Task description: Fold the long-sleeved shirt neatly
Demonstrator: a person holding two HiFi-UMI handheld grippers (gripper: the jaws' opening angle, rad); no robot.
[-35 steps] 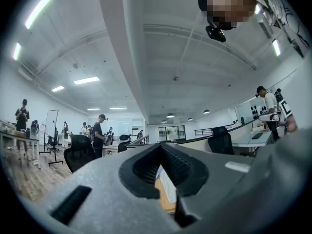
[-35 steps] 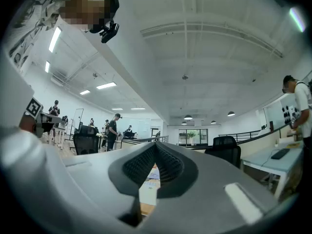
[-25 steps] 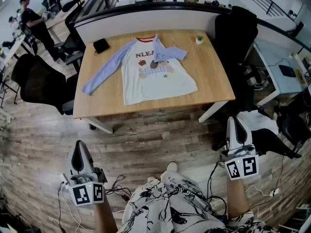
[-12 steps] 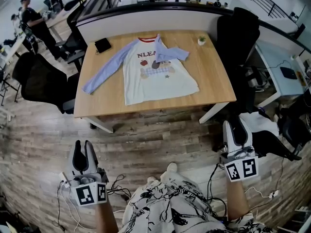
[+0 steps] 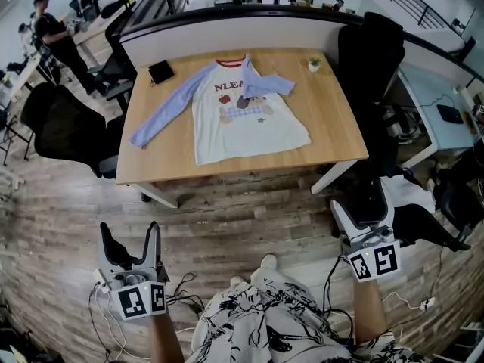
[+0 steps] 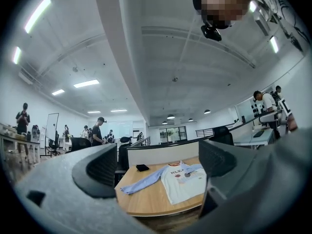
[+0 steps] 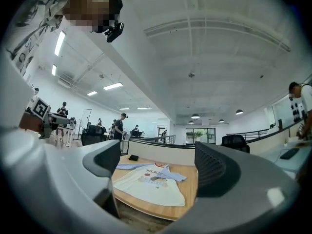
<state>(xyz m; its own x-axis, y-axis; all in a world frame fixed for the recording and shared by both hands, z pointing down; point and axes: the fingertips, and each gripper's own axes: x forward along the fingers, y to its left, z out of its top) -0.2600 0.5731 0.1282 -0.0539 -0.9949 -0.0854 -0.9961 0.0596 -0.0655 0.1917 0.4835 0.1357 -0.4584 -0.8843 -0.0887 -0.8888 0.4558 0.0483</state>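
Swung wide apart just now on both sides, from pressed together a second ago: left hand-held gripper (image 5: 130,237) and right hand-held gripper (image 5: 363,214), each spread to the full with nothing between the jaws. Otherwise no shift worth telling on the counter (image 5: 336,131). Held low and level over the wooden floor, well short of the counter's near edge, pointing toward it and touching nothing. Can see the long-sleeved shirt (image 5: 246,119) spread face up about the middle of the counter, collar toward the far edge, hem close to the near edge, body flat and unfolded. Can make out one sleeve (image 5: 268,84) doubled back over the upper chest, whether as a first fold or by chance hard to say, and the other sleeve (image 5: 162,110) stretched straight toward the left edge. Also a small black item (image 5: 159,71) near the far left corner and a tiny potted plant (image 5: 311,63) toward the far right corner, both clear of the cloth. Judged barely begun, if at all: still to close in on the counter, lay the long sleeve in, square the other, then fold the body up into a neat packet.
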